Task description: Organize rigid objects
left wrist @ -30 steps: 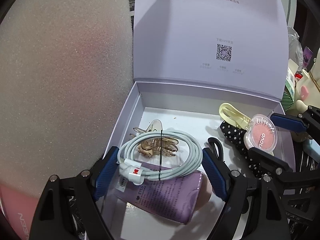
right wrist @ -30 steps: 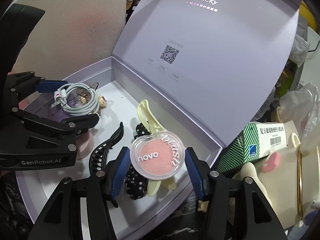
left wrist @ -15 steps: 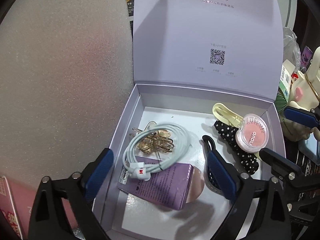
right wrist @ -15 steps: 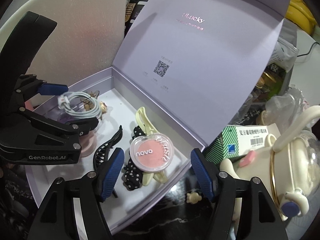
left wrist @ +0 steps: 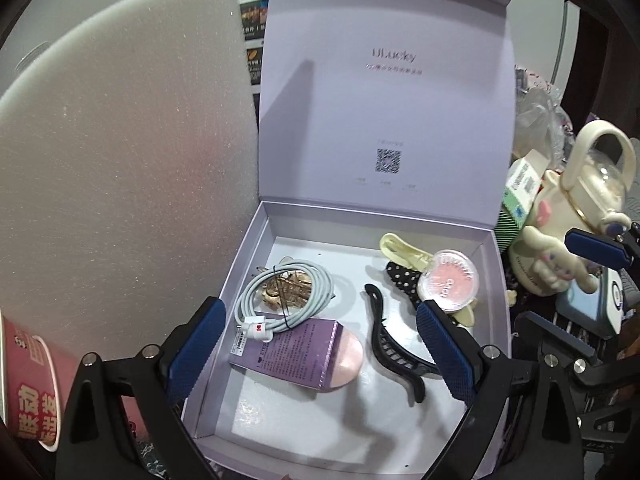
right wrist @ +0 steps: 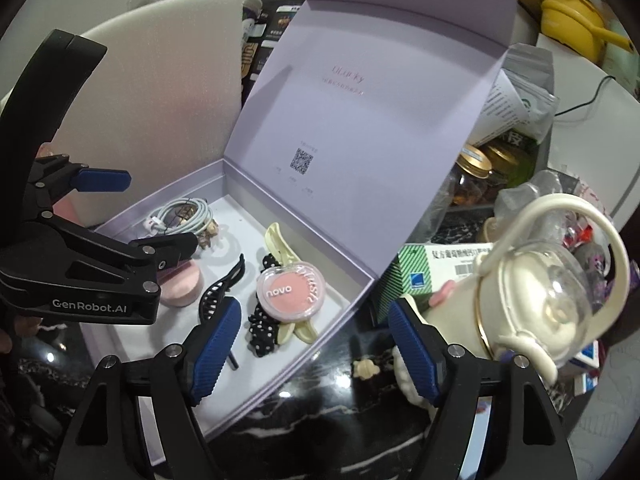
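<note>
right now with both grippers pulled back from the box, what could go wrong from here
The blush compact rests on top of the polka-dot bow and yellow clip, not on the box floor, so a bump may slide it off. The open right gripper hangs over the box's near edge, close to the teapot, and a swing could knock either. The upright lid might drop shut.
</note>
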### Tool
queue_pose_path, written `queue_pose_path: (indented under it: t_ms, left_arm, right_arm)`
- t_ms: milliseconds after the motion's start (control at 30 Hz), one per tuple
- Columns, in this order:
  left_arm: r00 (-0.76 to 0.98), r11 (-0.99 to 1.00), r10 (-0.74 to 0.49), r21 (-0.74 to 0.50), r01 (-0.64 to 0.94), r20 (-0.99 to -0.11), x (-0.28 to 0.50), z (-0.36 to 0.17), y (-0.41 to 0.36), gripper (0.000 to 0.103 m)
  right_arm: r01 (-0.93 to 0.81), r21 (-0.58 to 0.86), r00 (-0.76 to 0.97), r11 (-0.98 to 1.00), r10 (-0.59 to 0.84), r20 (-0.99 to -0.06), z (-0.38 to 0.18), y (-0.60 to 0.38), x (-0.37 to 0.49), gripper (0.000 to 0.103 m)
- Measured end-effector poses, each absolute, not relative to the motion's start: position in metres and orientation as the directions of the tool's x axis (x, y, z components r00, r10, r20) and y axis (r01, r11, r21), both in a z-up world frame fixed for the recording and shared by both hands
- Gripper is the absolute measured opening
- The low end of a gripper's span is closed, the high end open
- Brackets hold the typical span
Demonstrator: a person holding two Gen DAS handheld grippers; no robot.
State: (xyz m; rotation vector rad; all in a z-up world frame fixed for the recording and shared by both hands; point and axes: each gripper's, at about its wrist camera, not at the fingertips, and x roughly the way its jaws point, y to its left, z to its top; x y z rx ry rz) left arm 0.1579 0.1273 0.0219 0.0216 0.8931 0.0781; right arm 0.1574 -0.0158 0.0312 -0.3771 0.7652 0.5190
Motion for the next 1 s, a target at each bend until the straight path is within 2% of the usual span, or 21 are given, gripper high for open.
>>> queue_pose_path:
  t_ms: [367,1000]
  left_arm:
    - [0.687,0.994,0.109,0.071,-0.084,-0.719,0.128,0.059,0.112,0.097]
    - [0.739,0.992,0.126,0.075,-0.103,-0.661,0.058,0.08,0.085,0.097]
  right_arm:
    - [-0.552,-0.132,0.655,0.823,0.331,-0.679,0.062,-0.038,0.13,0.081]
    - [-0.514,-0.119,0.717,0.849,0.349,-0.604,0.094,-0.08,0.08,0.085]
